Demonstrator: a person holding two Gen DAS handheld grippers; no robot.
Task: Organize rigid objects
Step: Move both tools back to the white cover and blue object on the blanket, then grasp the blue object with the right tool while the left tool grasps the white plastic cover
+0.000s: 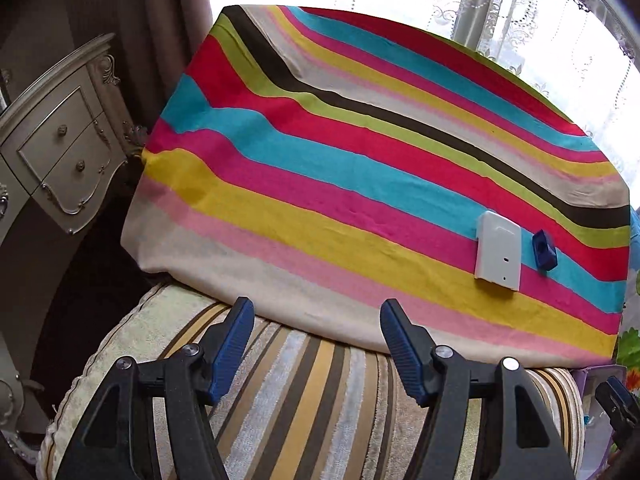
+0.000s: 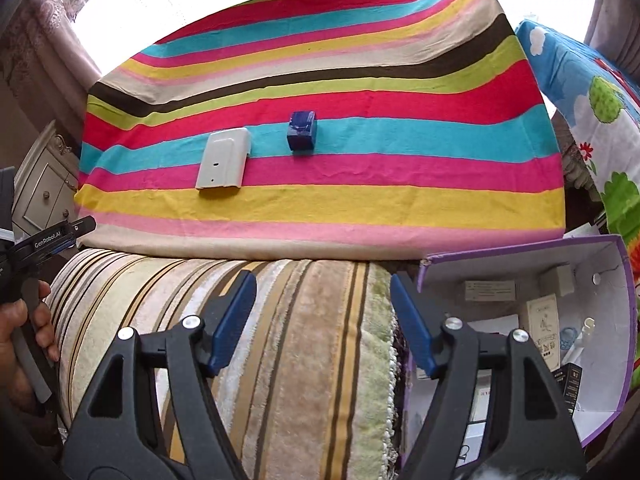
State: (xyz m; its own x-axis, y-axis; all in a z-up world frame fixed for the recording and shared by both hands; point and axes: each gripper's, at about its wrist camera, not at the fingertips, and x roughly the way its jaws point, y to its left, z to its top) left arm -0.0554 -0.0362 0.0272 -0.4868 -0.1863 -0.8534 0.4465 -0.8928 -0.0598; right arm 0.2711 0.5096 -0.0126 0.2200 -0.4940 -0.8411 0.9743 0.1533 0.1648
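Note:
A flat white plastic case [image 1: 499, 251] [image 2: 223, 159] lies on the striped cloth of the table [image 1: 320, 184] [image 2: 360, 208]. Just to its right sits a small dark blue box [image 1: 544, 251] [image 2: 302, 129]. My left gripper [image 1: 317, 322] hangs open over the striped cushion in front of the table, empty, well short of both objects. My right gripper [image 2: 323, 298] is open too, with nothing between its fingers, over the cushion's right end beside a purple box. The left gripper shows at the left edge of the right wrist view, held by a hand [image 2: 20, 344].
A striped plush cushion [image 1: 304, 392] [image 2: 248, 328] lies along the table's near edge. An open purple box [image 2: 520, 256] holding several small packages stands at the right. A cream drawer cabinet [image 1: 68, 140] is on the left, a cartoon-print cloth [image 2: 600, 100] on the right, curtained windows behind.

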